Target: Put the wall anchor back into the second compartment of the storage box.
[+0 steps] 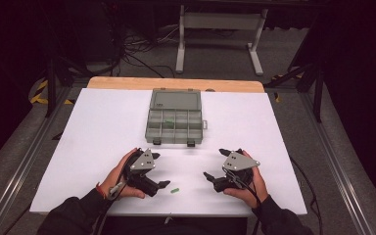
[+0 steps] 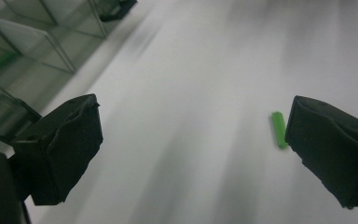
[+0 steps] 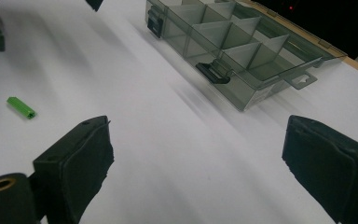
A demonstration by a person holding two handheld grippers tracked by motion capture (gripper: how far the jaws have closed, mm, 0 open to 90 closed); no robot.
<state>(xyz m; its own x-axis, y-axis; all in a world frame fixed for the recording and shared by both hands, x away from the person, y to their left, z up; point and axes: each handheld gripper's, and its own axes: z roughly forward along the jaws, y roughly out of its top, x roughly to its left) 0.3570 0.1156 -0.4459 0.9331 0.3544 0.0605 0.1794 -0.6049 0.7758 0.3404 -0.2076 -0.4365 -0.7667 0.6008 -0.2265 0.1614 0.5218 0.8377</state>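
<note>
Green and ribbed, the small plastic peg (image 1: pixel 176 190) lies flat on the matte white tabletop (image 1: pixel 103 142), low in the high view, just right of the left gripper (image 1: pixel 162 171). Those padded black jaws stand wide apart with nothing between them; in the left gripper view the peg (image 2: pixel 278 129) sits just inside the right-hand pad. Further right, the right gripper (image 1: pixel 214 163) is likewise spread wide and empty. Above both, at centre frame, rests an open compartment box (image 1: pixel 175 117) of smoky translucent plastic.
</note>
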